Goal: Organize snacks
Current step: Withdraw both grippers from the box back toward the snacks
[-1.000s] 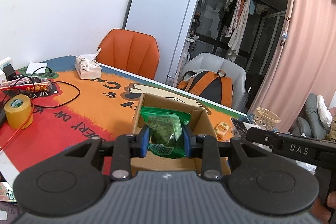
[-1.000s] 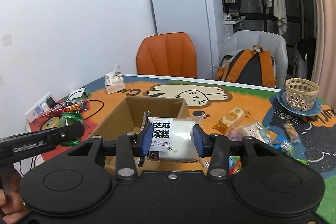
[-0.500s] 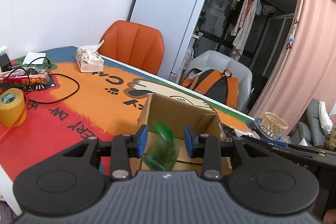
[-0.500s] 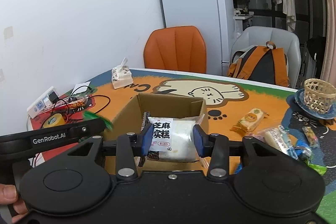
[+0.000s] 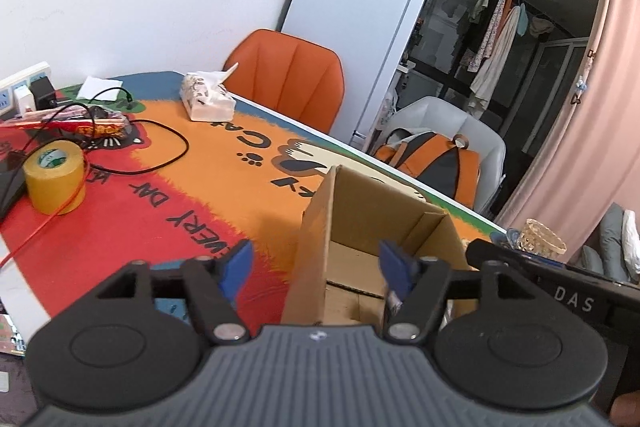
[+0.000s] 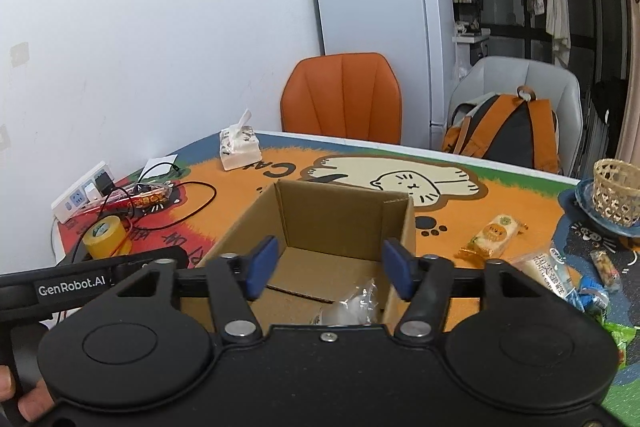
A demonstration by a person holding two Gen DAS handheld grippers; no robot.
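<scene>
Across the near edge of both wrist views, lettering is showing on the tools: "GenRobot.AI" is reading white on the left gripper (image 6: 72,281) at the left of the right wrist view, and "DAS" is reading on the right gripper (image 5: 572,303) at the right of the left wrist view. On the table mat (image 6: 460,219), "CAT" and "VERY" are showing upside down beside a cartoon cat. Both grippers are hovering just above the near edge of the cardboard box (image 6: 340,215), each with its blue pads (image 6: 262,267) spread wide apart and gripping nothing. Inside the box, a white wrapped snack (image 6: 352,307) is lying at the near right corner. Right of the box, more snack packets (image 6: 494,233) with small, unreadable print are lying loose on the mat.
</scene>
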